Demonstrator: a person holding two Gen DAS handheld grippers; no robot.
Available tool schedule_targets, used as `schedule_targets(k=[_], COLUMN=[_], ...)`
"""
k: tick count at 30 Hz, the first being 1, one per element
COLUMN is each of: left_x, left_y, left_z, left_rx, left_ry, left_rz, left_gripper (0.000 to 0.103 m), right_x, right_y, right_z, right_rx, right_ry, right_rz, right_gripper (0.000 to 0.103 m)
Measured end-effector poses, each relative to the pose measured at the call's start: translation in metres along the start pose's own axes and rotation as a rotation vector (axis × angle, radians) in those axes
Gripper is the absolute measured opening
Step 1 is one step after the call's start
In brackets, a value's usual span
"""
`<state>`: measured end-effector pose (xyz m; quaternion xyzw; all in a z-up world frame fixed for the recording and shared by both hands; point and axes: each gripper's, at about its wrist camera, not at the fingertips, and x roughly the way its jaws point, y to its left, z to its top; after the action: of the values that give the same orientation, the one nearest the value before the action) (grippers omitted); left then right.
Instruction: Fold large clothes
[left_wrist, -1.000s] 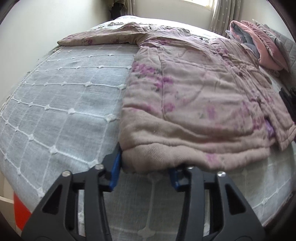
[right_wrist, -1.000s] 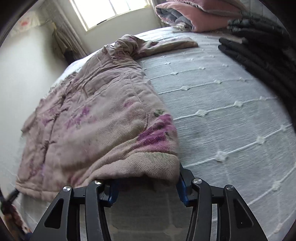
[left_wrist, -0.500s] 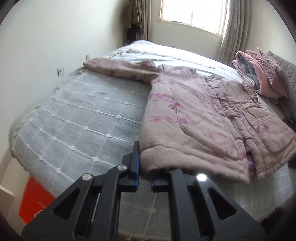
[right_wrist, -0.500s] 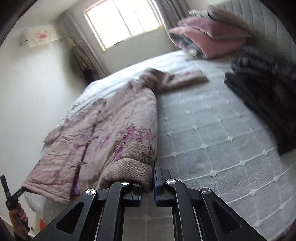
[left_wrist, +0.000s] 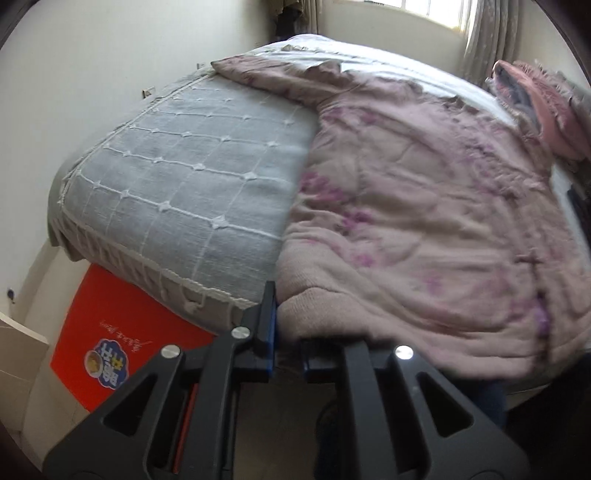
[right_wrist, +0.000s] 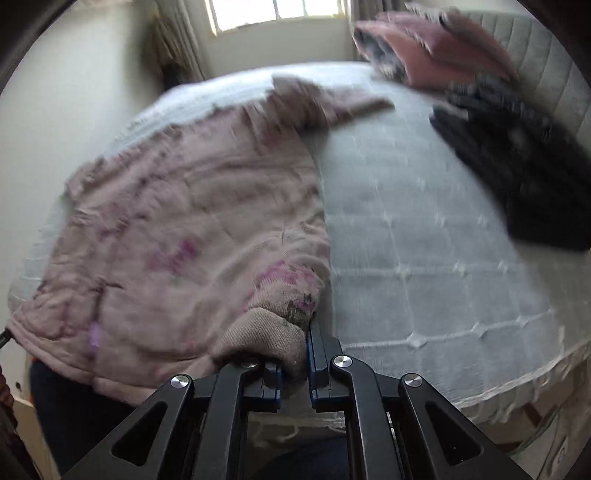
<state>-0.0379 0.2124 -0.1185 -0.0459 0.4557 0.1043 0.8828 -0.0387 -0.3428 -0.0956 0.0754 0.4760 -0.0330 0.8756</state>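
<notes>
Left wrist view, bottom centre: the left tool (left_wrist: 286, 352) is clamped on the ribbed hem corner of the pink padded coat (left_wrist: 424, 221), which spreads up the right half of the frame across the bed (left_wrist: 184, 177). An orange box (left_wrist: 110, 332) sits on the floor at lower left. Further up, one sleeve (left_wrist: 269, 77) stretches toward the upper left, and pink pillows (left_wrist: 535, 103) sit at the far right edge.

Over in the right wrist view, the right tool (right_wrist: 295, 369) is pinching the other hem corner at bottom centre, coat (right_wrist: 192, 221) filling the left side, dark folded clothes (right_wrist: 517, 166) at upper right.

Looks like the fold is just starting, both hem corners held. Next move, I'd say: lift the two corners together, keep the hem taut and level, and carry it up toward the collar.
</notes>
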Motion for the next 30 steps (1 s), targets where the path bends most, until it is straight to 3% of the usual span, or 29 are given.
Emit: schedule_targets(k=[2, 4, 5, 6, 7, 9, 10, 14, 18, 22, 23, 25, 27, 30], left_x=[0.0, -0.01, -0.017, -0.026, -0.036, -0.049, -0.055, -0.064, -0.071, -0.078, -0.077, -0.069, -0.057, -0.028], left_y=[0.012, 0.022, 0.03, 0.036, 0.031, 0.034, 0.036, 0.045, 0.072, 0.091, 0.084, 0.055, 0.021, -0.048], left_z=[0.001, 0.0, 0.001, 0.001, -0.003, -0.003, -0.002, -0.005, -0.011, 0.003, 0.012, 0.036, 0.06, 0.113], left_rx=[-0.026, -0.028, -0.025, -0.02, -0.012, 0.0, 0.007, 0.01, -0.009, -0.098, -0.093, -0.041, 0.002, 0.013], left_ry=[0.008, -0.01, -0.025, -0.043, -0.055, -0.076, -0.083, -0.07, -0.052, -0.074, -0.085, -0.111, -0.123, -0.104], left_rz=[-0.071, -0.114, -0.113, -0.107, -0.107, -0.121, -0.14, -0.173, -0.073, -0.067, -0.075, -0.11, -0.169, -0.263], left_gripper=[0.017, 0.031, 0.044, 0.054, 0.057, 0.06, 0.06, 0.063, 0.065, 0.065, 0.065, 0.065, 0.066, 0.067], right_x=[0.008, -0.006, -0.018, -0.03, -0.039, -0.058, -0.066, -0.065, -0.06, -0.091, -0.098, -0.09, -0.054, 0.016], right_y=[-0.003, -0.003, -0.005, -0.005, -0.011, -0.023, -0.03, -0.041, -0.036, -0.042, -0.045, -0.045, -0.048, -0.065], right_z=[-0.001, 0.0, 0.002, 0.002, 0.008, 0.018, 0.026, 0.057, 0.073, 0.082, 0.088, 0.107, 0.138, 0.183], right_rx=[-0.013, -0.05, -0.068, -0.075, -0.074, -0.06, -0.052, -0.048, -0.109, -0.159, -0.155, -0.131, -0.056, 0.085], right_ry=[0.023, 0.003, -0.022, -0.047, -0.079, -0.136, -0.176, -0.208, -0.225, -0.39, -0.439, -0.438, -0.344, -0.241], right_rz=[-0.019, 0.041, 0.077, 0.1, 0.119, 0.159, 0.185, 0.289, 0.361, 0.531, 0.56, 0.5, 0.39, 0.4], right_gripper=[0.014, 0.016, 0.018, 0.026, 0.032, 0.068, 0.073, 0.074, 0.074, 0.079, 0.087, 0.088, 0.088, 0.087])
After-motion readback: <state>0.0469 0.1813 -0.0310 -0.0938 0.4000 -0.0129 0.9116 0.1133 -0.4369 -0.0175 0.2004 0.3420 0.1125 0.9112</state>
